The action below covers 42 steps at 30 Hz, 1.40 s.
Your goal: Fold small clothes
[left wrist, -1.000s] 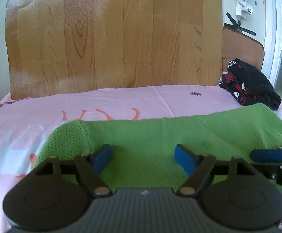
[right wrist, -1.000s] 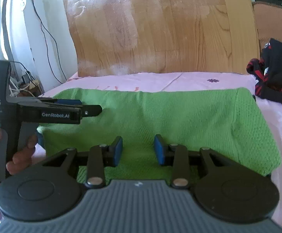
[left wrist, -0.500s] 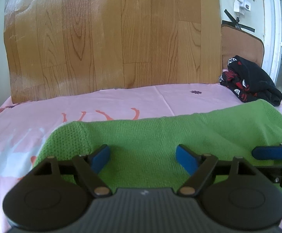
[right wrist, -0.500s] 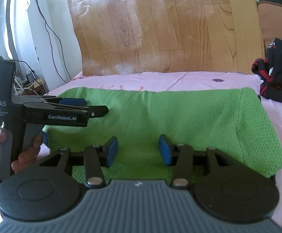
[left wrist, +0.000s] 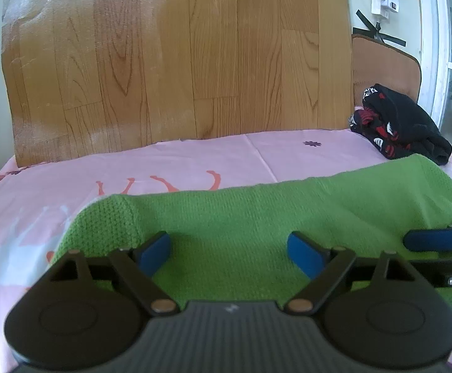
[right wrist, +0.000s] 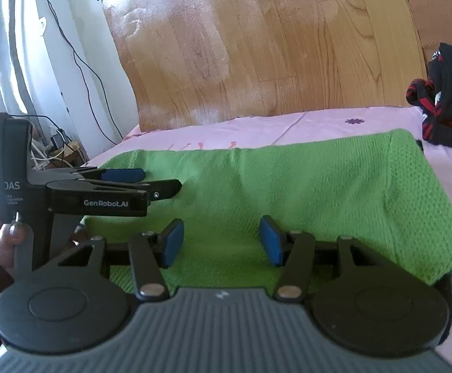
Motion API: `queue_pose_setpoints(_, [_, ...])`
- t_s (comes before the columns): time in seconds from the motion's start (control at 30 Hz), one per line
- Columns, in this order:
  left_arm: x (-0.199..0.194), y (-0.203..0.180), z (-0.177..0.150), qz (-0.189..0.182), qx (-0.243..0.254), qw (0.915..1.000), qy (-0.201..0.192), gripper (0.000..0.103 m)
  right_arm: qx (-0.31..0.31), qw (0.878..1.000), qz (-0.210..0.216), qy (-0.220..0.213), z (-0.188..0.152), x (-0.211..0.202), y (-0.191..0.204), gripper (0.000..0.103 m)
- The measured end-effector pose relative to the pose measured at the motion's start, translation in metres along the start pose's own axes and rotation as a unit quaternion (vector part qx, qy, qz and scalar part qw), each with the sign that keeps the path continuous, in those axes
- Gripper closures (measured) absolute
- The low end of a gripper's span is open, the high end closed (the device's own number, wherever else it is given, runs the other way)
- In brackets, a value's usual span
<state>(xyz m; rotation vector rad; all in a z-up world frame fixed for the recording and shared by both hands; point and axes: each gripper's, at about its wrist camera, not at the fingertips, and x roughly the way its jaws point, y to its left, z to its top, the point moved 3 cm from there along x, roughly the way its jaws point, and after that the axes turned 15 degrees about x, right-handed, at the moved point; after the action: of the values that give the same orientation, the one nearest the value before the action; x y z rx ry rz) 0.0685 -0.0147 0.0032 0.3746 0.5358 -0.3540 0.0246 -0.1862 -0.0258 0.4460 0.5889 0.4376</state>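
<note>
A green knitted garment (left wrist: pixel 257 214) lies folded in a long band across the pink bedsheet (left wrist: pixel 179 161); the right wrist view shows the green garment (right wrist: pixel 288 180) from its other end. My left gripper (left wrist: pixel 229 253) hovers over its left part, jaws opening, blue pads apart with only flat cloth beneath them. My right gripper (right wrist: pixel 221 241) hovers over the near edge, jaws opening too, nothing pinched. In the right wrist view the left gripper (right wrist: pixel 151 181) is seen side-on, gripped by a hand (right wrist: pixel 3 242). A fingertip (left wrist: pixel 431 239) of the right gripper shows in the left view.
A black and red garment (left wrist: pixel 403 127) is bundled at the far right of the bed. A wood-patterned board (left wrist: pixel 179 62) stands behind the bed. Cables and a power strip (right wrist: pixel 51 149) sit by the wall on the left.
Both grippers' jaws have widened over the green garment, the right more than the left. Both stayed roughly in place.
</note>
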Motion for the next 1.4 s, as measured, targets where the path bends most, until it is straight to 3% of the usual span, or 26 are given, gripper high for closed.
queue_pose_setpoints(0.97, [-0.0011, -0.0056, 0.0002, 0.013, 0.032, 0.9993, 0.015, 0.007, -0.009, 1.000, -0.007, 0.001, -0.0002, 0.0007, 0.0025, 0.045])
queue_pose_setpoints(1.1, [-0.0017, -0.0075, 0.0005, 0.012, 0.039, 0.9991, 0.015, 0.000, -0.009, 1.000, -0.007, 0.001, -0.0002, 0.0006, 0.0027, 0.045])
queue_pose_setpoints(1.4, [-0.0031, -0.0079, -0.0002, 0.013, 0.042, 0.9990, 0.011, 0.000, -0.008, 1.000, -0.008, 0.000, -0.0001, 0.0005, 0.0028, 0.045])
